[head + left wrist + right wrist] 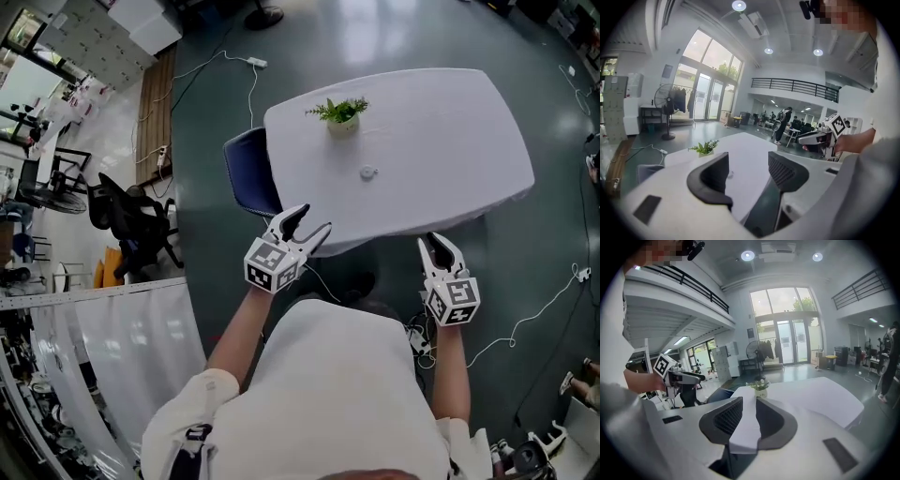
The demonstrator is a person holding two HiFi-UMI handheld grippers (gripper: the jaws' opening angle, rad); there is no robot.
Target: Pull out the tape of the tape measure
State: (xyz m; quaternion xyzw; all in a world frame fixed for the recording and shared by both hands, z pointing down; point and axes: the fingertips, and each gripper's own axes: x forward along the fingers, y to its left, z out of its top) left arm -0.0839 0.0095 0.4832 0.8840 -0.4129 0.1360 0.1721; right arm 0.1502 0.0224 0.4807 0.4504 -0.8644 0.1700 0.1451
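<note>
From your head camera, you stand at the near edge of a white table (pixel 441 141) with a gripper in each hand. Your left gripper (pixel 309 225) hangs over the table's near left corner with its jaws spread wide. Your right gripper (pixel 439 246) sits at the near edge further right, its jaws closer together. The tape measure (pixel 367 172) — a small, pale, round thing — lies on the tabletop ahead of both grippers and apart from each. A small potted plant (pixel 340 112) stands beyond it, toward the far edge. A blue chair (pixel 246 173) is tucked in at the table's left end.

In the left gripper view, your claw (pixel 749 171) is released. The two dark pads stand wide apart, with only bare tabletop between them. A small speck on the table just beside the left-hand pad may be the tape measure, but it is too small to tell. The plant stands further off to the left, and your other gripper shows at the right, held level in your hand.

In the right gripper view, that claw (pixel 749 416) is released too — the gap is narrower, white tabletop shows through it, and nothing is gripped. The plant stands straight ahead beyond the jaws. Your left gripper shows at the left, with the blue chair below it.
</note>
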